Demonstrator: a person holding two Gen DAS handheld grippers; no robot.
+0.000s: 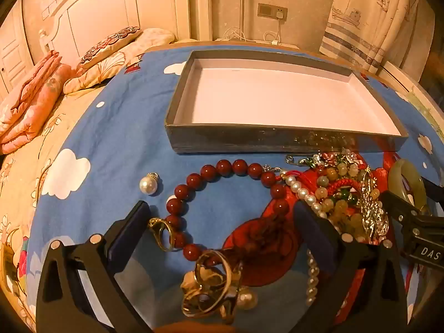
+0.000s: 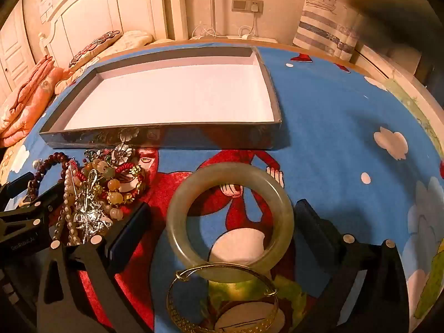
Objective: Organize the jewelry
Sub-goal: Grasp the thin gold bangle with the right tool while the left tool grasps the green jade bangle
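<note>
An empty grey box with a white floor lies on the blue cartoon cloth. In the left wrist view my left gripper is open above a red bead bracelet, a gold ring and gold rings with a pearl. A loose pearl lies to the left. A tangled pile of beads, pearls and brooches lies to the right. In the right wrist view my right gripper is open around a pale jade bangle, with a gold bangle just below it.
The cloth covers a table beside a bed with folded pink quilts and pillows. A curtain and a wall socket are behind. Blue cloth stretches right of the box.
</note>
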